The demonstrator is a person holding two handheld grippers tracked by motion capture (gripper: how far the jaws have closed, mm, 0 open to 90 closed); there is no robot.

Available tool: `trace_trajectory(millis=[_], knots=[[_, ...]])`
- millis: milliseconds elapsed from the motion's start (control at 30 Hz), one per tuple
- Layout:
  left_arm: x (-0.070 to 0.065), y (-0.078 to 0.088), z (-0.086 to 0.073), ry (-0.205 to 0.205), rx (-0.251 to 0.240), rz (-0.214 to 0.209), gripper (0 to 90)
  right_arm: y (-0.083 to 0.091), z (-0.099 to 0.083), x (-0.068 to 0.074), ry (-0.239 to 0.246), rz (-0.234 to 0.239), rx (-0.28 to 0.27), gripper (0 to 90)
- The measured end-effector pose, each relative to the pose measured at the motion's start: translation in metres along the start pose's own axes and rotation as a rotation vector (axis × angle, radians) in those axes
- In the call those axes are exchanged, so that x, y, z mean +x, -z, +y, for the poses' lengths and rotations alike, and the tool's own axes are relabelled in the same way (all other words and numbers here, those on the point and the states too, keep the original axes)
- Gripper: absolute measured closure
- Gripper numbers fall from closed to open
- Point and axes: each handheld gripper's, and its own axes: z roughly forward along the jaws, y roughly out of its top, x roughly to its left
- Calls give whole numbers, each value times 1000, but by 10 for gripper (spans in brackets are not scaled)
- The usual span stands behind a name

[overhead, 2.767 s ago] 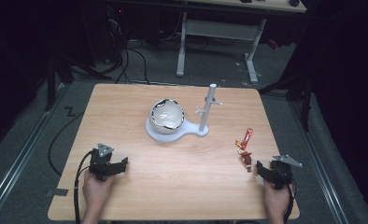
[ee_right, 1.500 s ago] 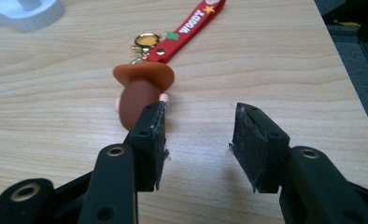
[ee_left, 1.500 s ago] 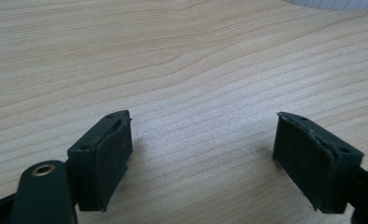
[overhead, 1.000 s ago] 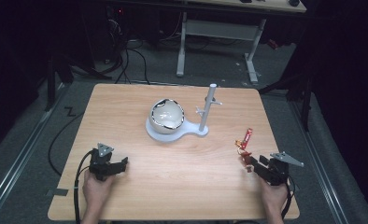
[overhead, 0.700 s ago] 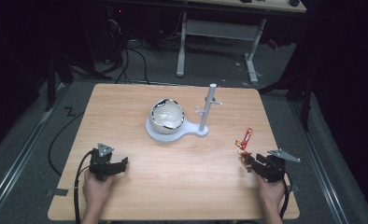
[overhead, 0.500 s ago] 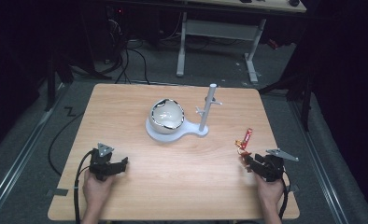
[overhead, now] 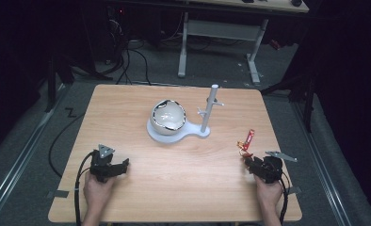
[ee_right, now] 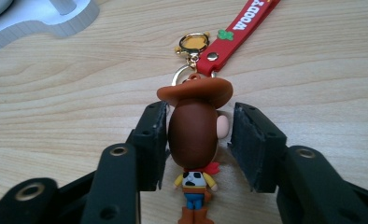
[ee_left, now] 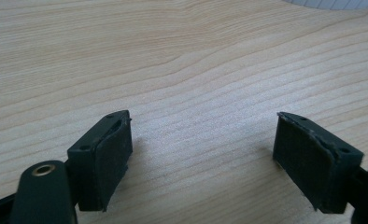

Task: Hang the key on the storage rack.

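A Woody keychain figure (ee_right: 193, 140) with a brown hat, gold ring and red strap (ee_right: 240, 21) lies flat on the wooden table (overhead: 183, 188), right of centre (overhead: 244, 147). My right gripper (ee_right: 198, 135) (overhead: 248, 163) straddles the figure's head. Its jaws have just been closing: the left pad (ee_right: 155, 140) is at the head, and the right pad (ee_right: 247, 144) stands a sliver off the ear. My left gripper (overhead: 124, 165) (ee_left: 201, 158) rests low over bare wood at the front left, open and empty.
A white stand (overhead: 193, 133) sits mid-table, carrying a white bowl (overhead: 168, 116) and an upright post with pegs (overhead: 209, 110). Its base edge (ee_right: 42, 23) shows beyond the keychain. Cables trail off the front edge from both grippers.
My right gripper has slid forward and slightly left up to the keychain figure. The left gripper has stayed put.
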Motion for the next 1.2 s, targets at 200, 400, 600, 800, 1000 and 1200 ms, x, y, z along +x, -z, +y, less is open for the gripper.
trace_trajectory(millis=[200,400,600,800,1000,1200], knots=[[0,0,0,0,0,0,202,-4,1,2,25,6,17,620],[0,0,0,0,0,1,202,-6,0,4,35,13,17,663],[0,0,0,0,0,1,202,-5,-1,6,76,8,21,673],[0,0,0,1,0,1,203,-5,-2,10,109,-3,18,675],[0,0,0,0,1,1,203,1,1,14,134,6,7,676],[0,0,0,1,0,1,203,8,8,17,156,11,-10,676]])
